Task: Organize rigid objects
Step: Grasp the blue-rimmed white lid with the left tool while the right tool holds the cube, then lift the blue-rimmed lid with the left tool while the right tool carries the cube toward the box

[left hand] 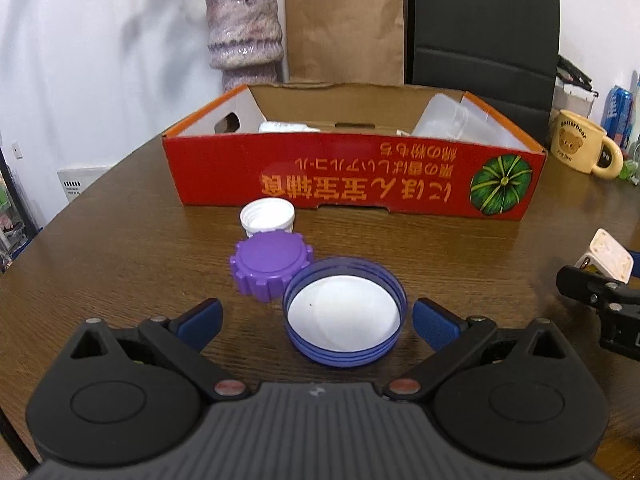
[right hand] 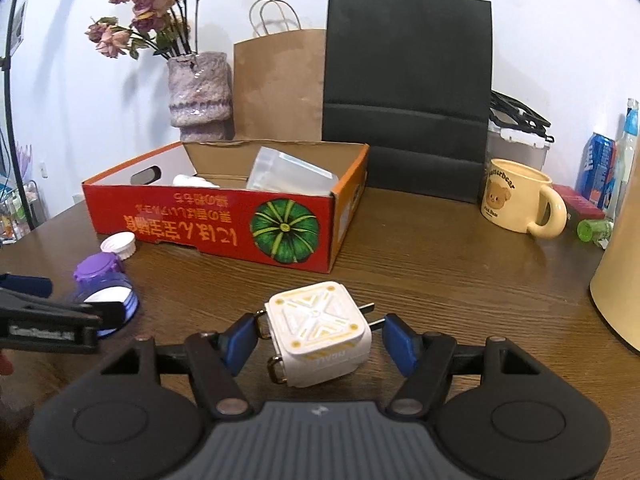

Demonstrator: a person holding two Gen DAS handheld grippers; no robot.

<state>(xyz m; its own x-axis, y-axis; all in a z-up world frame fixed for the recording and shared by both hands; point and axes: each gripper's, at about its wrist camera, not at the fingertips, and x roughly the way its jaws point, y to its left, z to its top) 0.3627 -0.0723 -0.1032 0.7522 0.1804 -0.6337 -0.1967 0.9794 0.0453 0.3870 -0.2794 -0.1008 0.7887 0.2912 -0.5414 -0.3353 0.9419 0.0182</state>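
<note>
Left wrist view: left gripper (left hand: 316,322) is spreading wide around the blue lid (left hand: 345,312), gripping nothing; right gripper (right hand: 314,338) is likewise bracketing the white charger (right hand: 318,332) (unclamped). Purple cap (left hand: 271,265) and white cap (left hand: 268,218) are waiting near the red box (left hand: 352,184), which is already holding a clear container (right hand: 292,176).

Vase (right hand: 199,94), paper bags (right hand: 280,84), bear mug (right hand: 518,202), soda can (right hand: 599,170)

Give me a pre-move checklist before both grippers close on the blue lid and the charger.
1. Left gripper open, straddling the blue lid: ok.
2. Purple cap apart from the blue lid: not ok, touching.
3. Right gripper open around the white charger: ok.
4. Charger prongs free of the fingers: cannot tell.
5. Room left in the red box: ok.
</note>
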